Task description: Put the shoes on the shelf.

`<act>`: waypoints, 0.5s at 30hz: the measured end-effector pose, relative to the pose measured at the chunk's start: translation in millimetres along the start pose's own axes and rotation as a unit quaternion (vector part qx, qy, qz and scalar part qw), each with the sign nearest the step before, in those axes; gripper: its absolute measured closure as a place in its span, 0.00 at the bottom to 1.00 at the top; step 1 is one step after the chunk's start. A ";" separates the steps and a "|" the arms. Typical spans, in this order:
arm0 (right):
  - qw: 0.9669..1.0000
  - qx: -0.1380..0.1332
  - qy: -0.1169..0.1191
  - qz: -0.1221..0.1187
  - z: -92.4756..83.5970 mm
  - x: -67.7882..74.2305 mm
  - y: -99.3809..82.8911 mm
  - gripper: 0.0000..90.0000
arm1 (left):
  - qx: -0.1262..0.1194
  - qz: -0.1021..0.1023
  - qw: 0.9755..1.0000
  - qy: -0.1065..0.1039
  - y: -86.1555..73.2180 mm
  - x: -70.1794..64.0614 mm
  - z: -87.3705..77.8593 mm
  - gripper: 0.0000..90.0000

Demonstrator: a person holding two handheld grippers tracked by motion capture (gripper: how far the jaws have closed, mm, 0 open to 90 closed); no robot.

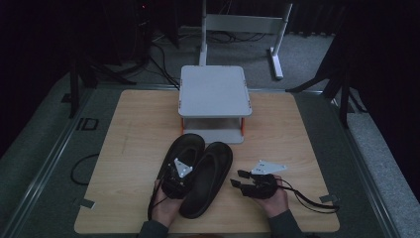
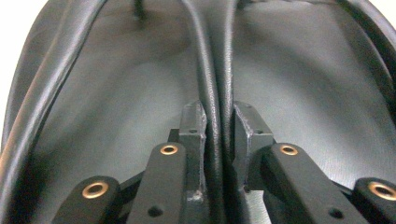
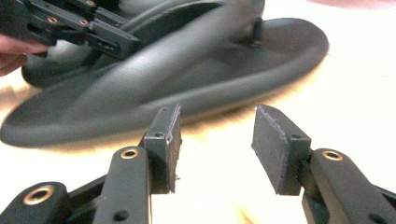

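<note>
Pinching the touching rims of 2 black sandals, left gripper closed, right gripper parted, empty.

Two black flip-flops lie side by side on the bench, just in front of one grey stand: the left flip-flop and the right flip-flop. Two tools are there, the left tool and the right tool.
</note>
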State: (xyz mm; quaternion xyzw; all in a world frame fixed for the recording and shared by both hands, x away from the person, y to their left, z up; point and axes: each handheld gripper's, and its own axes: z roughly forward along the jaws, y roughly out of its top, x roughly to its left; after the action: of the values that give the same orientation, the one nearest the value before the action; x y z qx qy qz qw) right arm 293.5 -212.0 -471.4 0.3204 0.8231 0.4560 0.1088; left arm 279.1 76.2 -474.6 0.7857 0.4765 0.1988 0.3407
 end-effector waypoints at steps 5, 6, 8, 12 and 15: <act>1.000 -0.001 -0.006 0.007 -3.2 -4.9 -1.7 0.58 | 0.000 0.002 1.000 0.004 -0.3 1.1 -0.8 0.85; 1.000 -0.001 -0.006 0.008 -3.0 -5.0 -1.8 0.58 | 0.001 0.003 1.000 0.004 -0.2 1.3 -1.0 0.85; 1.000 -0.001 -0.007 0.007 -2.3 -5.4 -1.9 0.58 | 0.000 0.004 1.000 0.005 -0.2 1.4 -1.5 0.85; 1.000 0.002 -0.008 0.008 -1.5 -5.9 -2.5 0.58 | -0.003 0.002 1.000 0.006 0.9 0.4 -2.8 0.85; 1.000 0.001 -0.013 0.008 -2.6 -7.7 -3.2 0.58 | -0.009 0.000 1.000 0.000 3.4 -0.6 -4.9 0.85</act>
State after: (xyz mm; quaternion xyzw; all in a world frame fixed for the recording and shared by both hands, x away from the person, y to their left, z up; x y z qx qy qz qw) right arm 296.9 -219.8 -473.4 0.3332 0.8196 0.4515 0.1156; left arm 277.7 76.4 -468.8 0.7825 0.4751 0.2029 0.3476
